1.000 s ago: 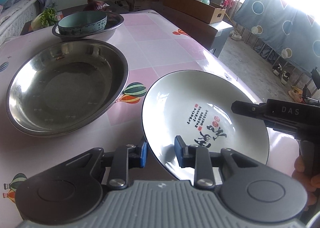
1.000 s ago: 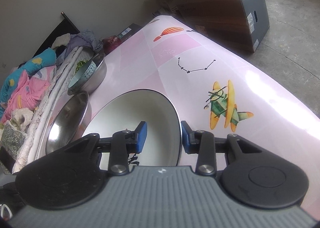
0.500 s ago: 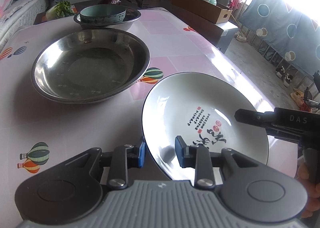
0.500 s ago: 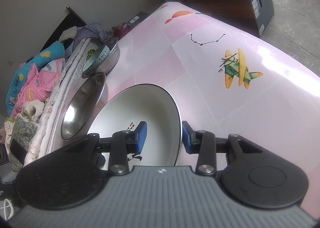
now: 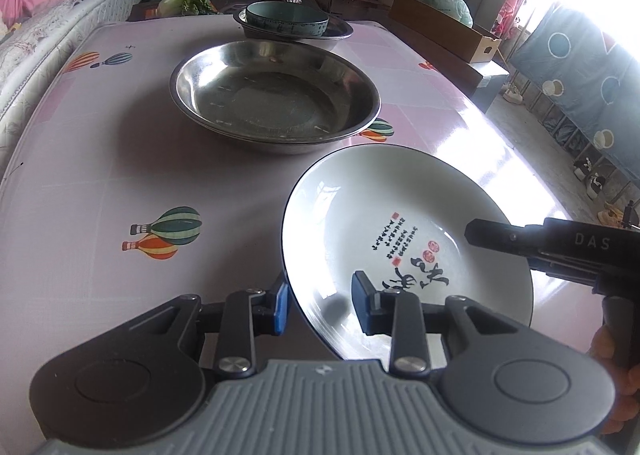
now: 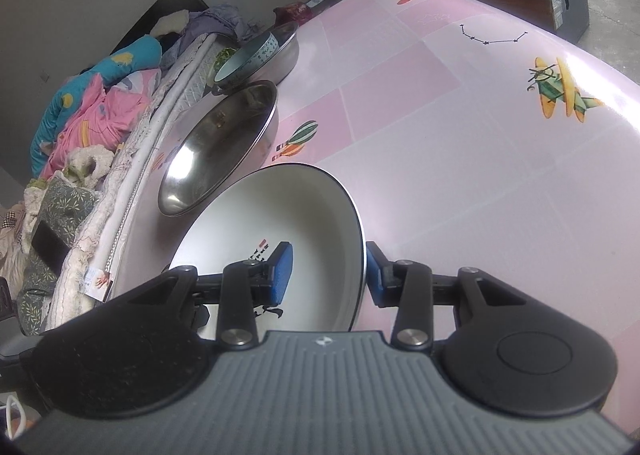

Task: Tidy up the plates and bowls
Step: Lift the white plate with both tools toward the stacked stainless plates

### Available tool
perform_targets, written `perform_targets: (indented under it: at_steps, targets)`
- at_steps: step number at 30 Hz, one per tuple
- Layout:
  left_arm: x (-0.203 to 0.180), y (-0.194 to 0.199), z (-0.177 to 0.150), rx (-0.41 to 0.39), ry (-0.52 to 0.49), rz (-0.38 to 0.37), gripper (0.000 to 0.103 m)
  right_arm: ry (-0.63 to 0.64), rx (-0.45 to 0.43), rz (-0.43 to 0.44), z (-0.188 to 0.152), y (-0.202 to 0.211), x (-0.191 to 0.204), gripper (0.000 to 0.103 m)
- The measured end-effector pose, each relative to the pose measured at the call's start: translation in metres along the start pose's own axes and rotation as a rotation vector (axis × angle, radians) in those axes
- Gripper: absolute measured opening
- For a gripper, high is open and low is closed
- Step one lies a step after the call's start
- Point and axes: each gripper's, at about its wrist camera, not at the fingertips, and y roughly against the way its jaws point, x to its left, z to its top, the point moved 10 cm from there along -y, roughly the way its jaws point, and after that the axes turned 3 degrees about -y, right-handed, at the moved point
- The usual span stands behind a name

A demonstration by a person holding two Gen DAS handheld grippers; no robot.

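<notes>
A white plate (image 5: 400,223) with black calligraphy and a dark rim is held tilted above the pink table (image 5: 100,175). My left gripper (image 5: 318,305) is shut on its near-left rim. My right gripper (image 6: 326,273) is shut on its opposite rim; it also shows in the left wrist view (image 5: 520,239). The plate also shows in the right wrist view (image 6: 280,223). A large empty steel basin (image 5: 276,95) sits beyond the plate. Behind it a teal bowl (image 5: 286,17) sits inside a second steel basin (image 5: 340,29).
A bed with bedding and clothes (image 6: 92,103) runs along the table's left side. A wooden cabinet with a cardboard box (image 5: 444,27) stands past the far right corner. The table's right edge drops to bare floor (image 5: 532,147).
Both grippers have lifted the plate and carried it back toward the near end of the table; the steel basin now lies farther ahead and more to the centre of the left view.
</notes>
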Motion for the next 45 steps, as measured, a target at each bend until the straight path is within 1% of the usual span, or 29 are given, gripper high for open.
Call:
perform_targets:
  at_steps: [7, 15, 27, 36, 41, 43, 45]
  targets:
    - [0.012, 0.004, -0.003, -0.012, 0.026, 0.009, 0.033, 0.035, 0.006, 0.003, -0.005, -0.004, 0.014, 0.040]
    - [0.009, 0.003, -0.006, -0.016, 0.016, 0.011, 0.038, 0.026, 0.006, 0.010, -0.005, -0.003, 0.013, 0.040]
    - [0.010, 0.002, -0.005, -0.016, 0.018, 0.009, 0.038, 0.043, 0.007, 0.001, 0.000, -0.009, 0.016, 0.041]
    - [0.009, -0.001, -0.002, -0.018, -0.027, 0.047, 0.039, 0.039, -0.001, 0.011, 0.000, -0.010, 0.016, 0.040]
    - [0.009, -0.003, 0.000, -0.020, -0.020, 0.045, 0.040, 0.059, -0.007, 0.004, -0.003, -0.008, 0.017, 0.040]
    - [0.009, -0.004, 0.000, -0.023, -0.017, 0.046, 0.040, 0.058, -0.007, 0.005, -0.004, -0.007, 0.016, 0.040]
    - [0.007, -0.004, 0.001, -0.022, -0.017, 0.036, 0.045, 0.058, -0.007, 0.005, -0.005, -0.007, 0.016, 0.040]
